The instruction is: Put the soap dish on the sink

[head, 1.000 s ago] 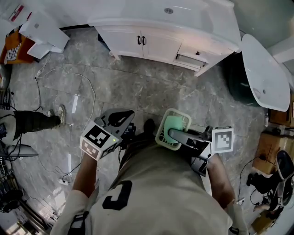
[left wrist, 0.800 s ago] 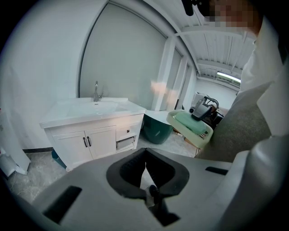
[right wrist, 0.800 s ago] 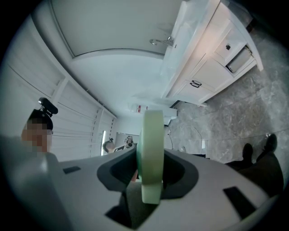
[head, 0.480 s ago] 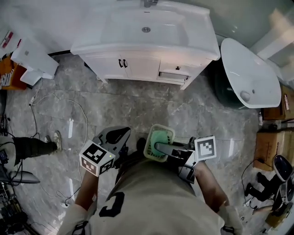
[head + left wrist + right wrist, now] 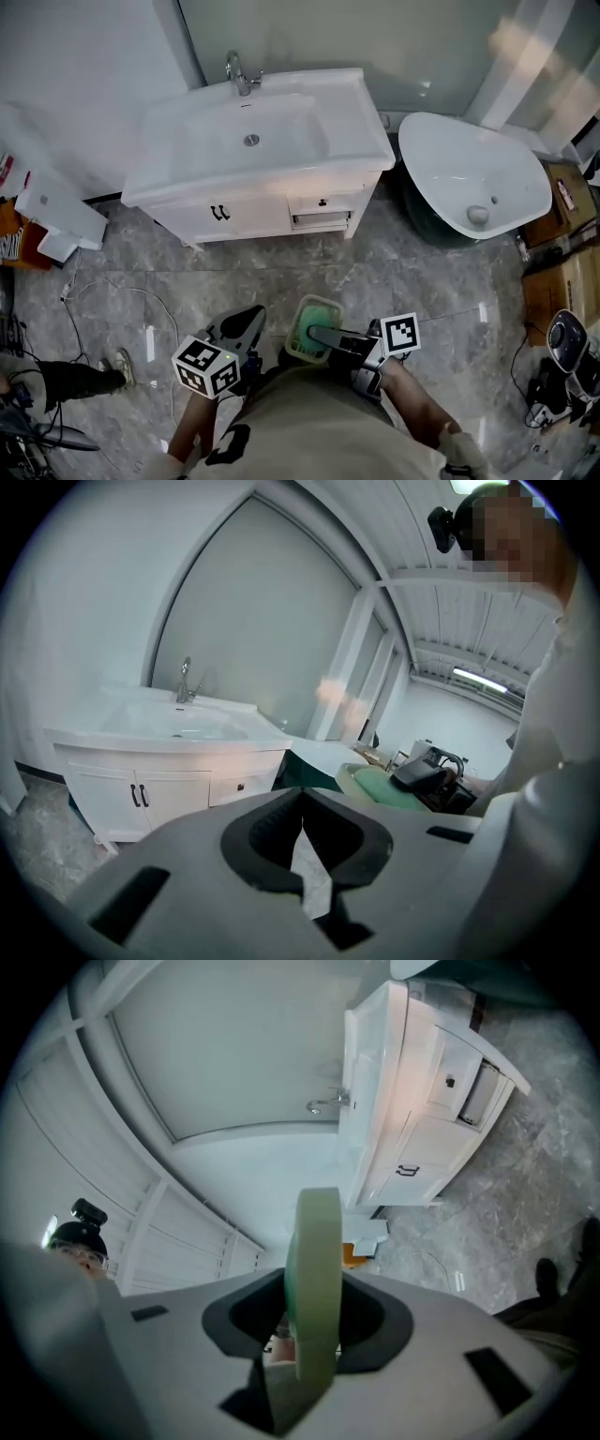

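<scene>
Right tool (image 5: 317, 332) is pinching the green soap dish (image 5: 302, 321) roughly flat over the floor (image 5: 281, 272), long side aiming at the sink (image 5: 361, 127) but well short of it, while the left tool (image 5: 247, 322) is hanging pressed together on nothing.

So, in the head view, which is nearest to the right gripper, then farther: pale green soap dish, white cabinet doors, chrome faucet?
1. Pale green soap dish: held by the right gripper.
2. White cabinet doors: ahead, below the white sink.
3. Chrome faucet: behind the sink.
</scene>
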Demonstrator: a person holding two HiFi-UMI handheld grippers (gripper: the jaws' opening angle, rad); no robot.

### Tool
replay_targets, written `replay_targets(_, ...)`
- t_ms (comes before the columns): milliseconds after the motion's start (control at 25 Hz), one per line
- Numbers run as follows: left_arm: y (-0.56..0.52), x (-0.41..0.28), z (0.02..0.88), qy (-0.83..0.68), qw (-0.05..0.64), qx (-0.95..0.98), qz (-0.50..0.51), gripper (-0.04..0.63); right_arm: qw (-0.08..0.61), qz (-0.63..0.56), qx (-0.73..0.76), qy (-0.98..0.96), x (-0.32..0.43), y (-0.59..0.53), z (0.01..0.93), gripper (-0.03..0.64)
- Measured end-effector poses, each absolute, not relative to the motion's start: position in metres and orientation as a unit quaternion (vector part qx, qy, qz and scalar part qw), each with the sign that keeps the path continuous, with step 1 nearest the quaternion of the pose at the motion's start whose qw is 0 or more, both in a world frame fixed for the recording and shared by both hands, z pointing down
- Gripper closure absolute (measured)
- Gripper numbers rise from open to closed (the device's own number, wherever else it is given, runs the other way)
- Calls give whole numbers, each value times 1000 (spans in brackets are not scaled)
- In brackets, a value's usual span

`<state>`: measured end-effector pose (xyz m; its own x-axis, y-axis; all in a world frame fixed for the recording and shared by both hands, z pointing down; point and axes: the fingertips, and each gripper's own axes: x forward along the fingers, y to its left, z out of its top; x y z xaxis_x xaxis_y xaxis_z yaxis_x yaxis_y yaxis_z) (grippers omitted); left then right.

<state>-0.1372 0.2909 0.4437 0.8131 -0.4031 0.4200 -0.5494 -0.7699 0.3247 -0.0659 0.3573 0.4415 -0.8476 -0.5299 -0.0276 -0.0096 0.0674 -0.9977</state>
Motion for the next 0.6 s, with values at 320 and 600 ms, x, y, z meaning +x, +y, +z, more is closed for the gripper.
replay_targets(320,285,-89,447,-265,229,922,165,575,241,-658,-202,684,-11,341,444,475)
replay_targets(600,284,-46,437,-274,200,924,177,575,246,-667,-195,675,25,342,446,470)
